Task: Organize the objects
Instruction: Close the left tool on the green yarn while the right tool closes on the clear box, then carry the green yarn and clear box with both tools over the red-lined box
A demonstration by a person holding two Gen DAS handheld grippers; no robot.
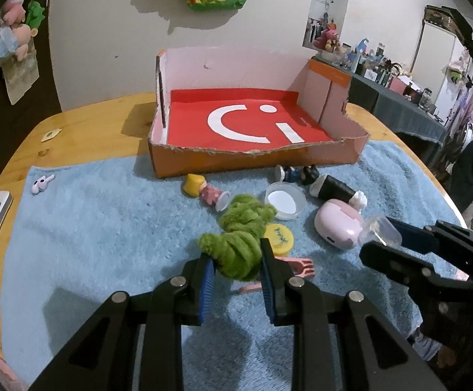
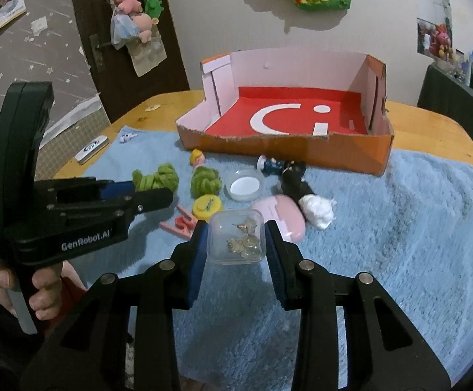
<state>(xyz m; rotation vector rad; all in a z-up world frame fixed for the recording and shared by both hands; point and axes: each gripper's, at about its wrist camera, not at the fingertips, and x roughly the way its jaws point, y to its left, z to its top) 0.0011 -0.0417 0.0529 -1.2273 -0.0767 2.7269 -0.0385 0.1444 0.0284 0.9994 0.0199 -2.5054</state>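
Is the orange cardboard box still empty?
Empty. The box shows only its bare red floor in both views; the toys all lie outside it on the blue towel.

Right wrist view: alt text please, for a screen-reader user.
The right tool grips a clear plastic box of small metal pieces above a blue towel strewn with toys, an empty orange cardboard tray behind; the left tool holds green yarn.

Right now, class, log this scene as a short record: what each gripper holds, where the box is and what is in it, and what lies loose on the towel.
left gripper: shut on green yarn bundle
right gripper: shut on clear plastic case of small metal pieces
orange box: at the towel's far edge, red sheet inside, no objects in it
blue towel: holds second green yarn bundle, yellow lid, pink case, figurines
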